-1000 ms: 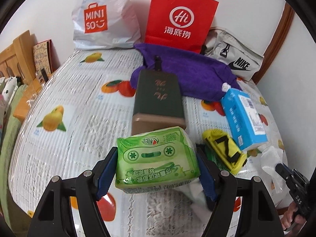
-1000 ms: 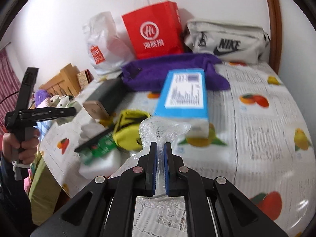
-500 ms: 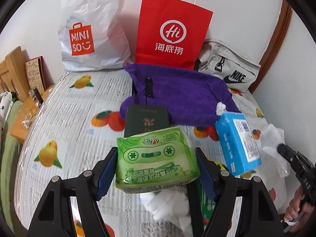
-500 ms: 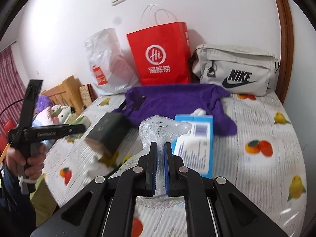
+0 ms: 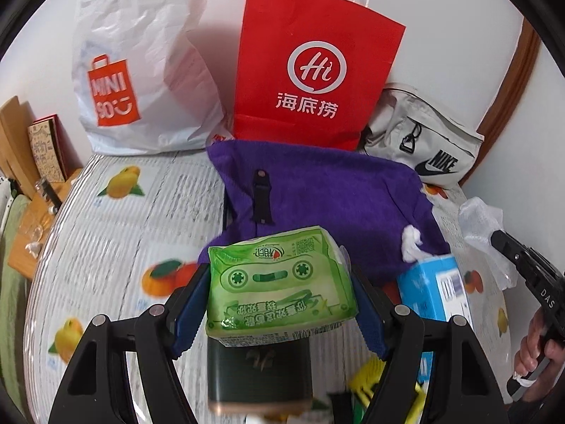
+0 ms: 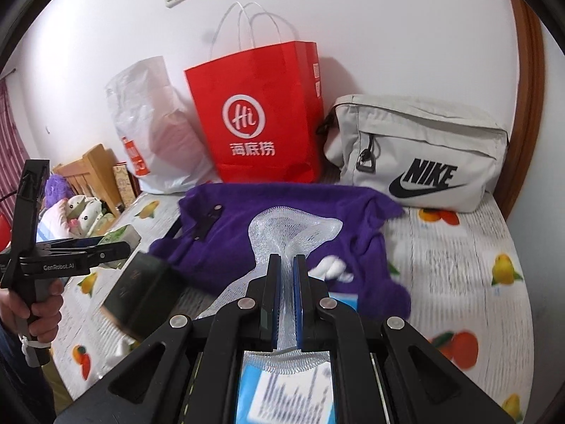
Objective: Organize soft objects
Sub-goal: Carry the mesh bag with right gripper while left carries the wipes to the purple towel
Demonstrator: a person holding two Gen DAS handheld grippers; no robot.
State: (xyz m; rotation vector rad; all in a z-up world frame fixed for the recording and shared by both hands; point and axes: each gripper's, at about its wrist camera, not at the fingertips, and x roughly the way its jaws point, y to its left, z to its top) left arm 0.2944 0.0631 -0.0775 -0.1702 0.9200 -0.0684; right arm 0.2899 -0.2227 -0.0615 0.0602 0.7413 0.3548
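Observation:
My left gripper (image 5: 279, 282) is shut on a green tissue pack (image 5: 279, 282) and holds it in the air above a dark green box (image 5: 259, 371). My right gripper (image 6: 286, 265) is shut on a white foam net sleeve (image 6: 293, 229), also seen at the right of the left wrist view (image 5: 483, 226). A purple cloth (image 5: 335, 198) lies ahead on the fruit-print tablecloth (image 5: 141, 219). A blue tissue box (image 5: 434, 289) with white tissue sticking out lies right of the green pack. The left gripper shows at the left of the right wrist view (image 6: 116, 247).
A red paper bag (image 5: 310, 70), a white MINISO plastic bag (image 5: 141, 70) and a grey Nike pouch (image 6: 416, 152) stand against the back wall. A yellow item (image 5: 370, 378) lies at the bottom. Wooden furniture and plush toys (image 6: 81, 208) are left of the table.
Both grippers have risen and moved forward towards the bags at the wall, each keeping its load. The dark green box and blue tissue box now sit lower in view.

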